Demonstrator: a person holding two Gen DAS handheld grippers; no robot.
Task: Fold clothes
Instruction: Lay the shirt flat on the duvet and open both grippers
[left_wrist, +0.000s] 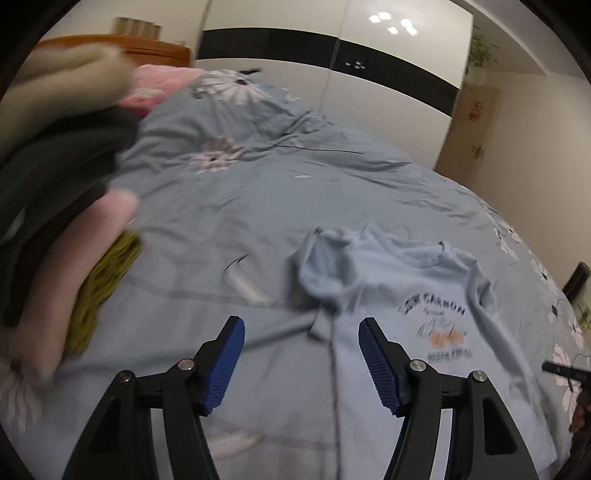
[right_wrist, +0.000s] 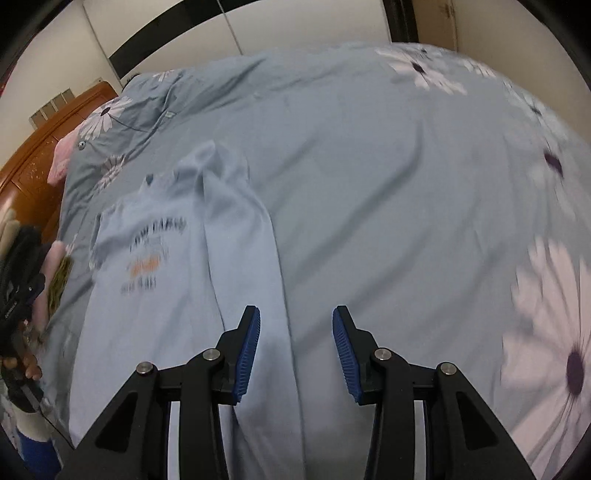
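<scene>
My left gripper has its blue pads apart, and nothing is between them. It hangs over the left side of the shirt. My right gripper has its pads apart too, and they hold nothing. It hangs over the right edge of the shirt.

The shirt is light blue with dark letters and an orange spot on the chest. It lies face up on the bed, near the edge by me. Both sleeves are crumpled and the neck points to the far side.

The bed cover is blue with white flowers. A pile of clothes sits at the left edge of the bed, all blurry. A brown headboard stands behind it.
</scene>
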